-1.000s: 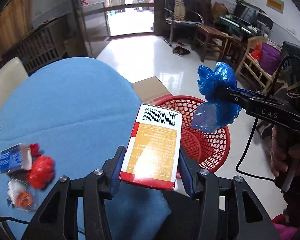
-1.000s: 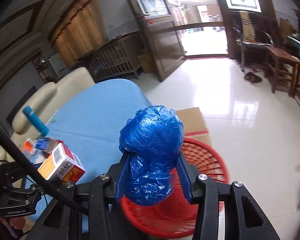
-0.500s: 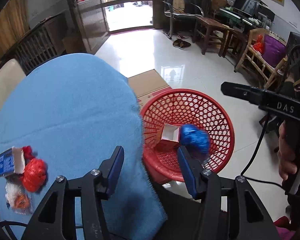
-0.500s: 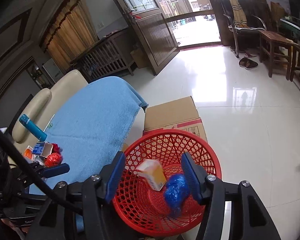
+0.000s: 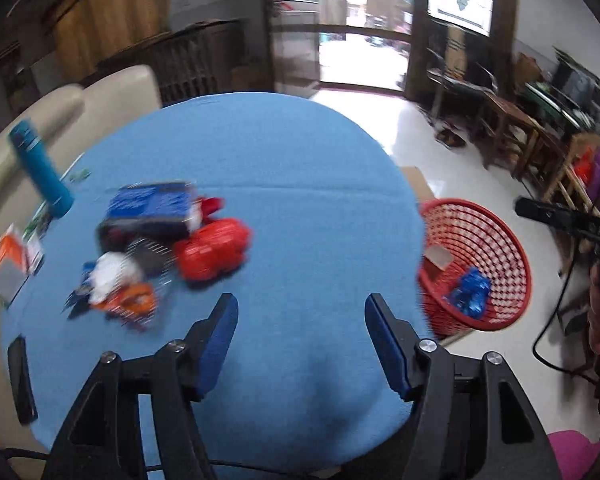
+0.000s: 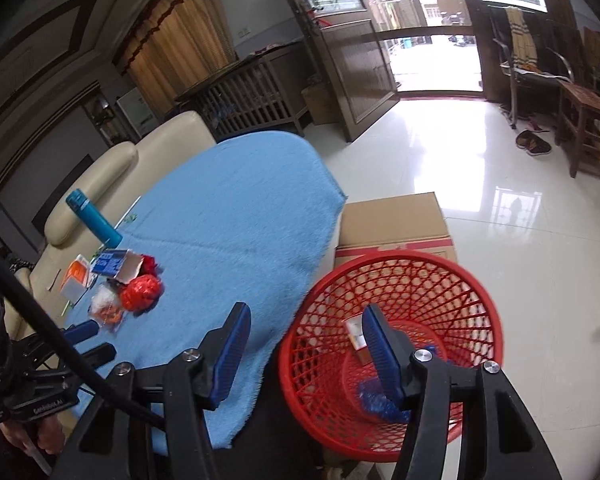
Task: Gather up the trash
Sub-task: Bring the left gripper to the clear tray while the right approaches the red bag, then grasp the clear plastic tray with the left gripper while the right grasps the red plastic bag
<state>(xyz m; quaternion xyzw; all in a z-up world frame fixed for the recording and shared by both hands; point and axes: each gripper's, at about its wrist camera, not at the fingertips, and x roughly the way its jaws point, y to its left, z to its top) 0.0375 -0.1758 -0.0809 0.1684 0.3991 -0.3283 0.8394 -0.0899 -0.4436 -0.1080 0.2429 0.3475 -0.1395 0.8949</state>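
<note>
Down in the basket lie your dropped carton and blue bag; both grippers, left and right, now gape empty, so return for the table's litter.

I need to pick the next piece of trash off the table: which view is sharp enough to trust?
Left wrist view: motion blur smears the trash pile and the bottle; edges are unreliable. Right wrist view: the same pile is crisp but small, the basket is sharp, and door glare washes the floor.
</note>
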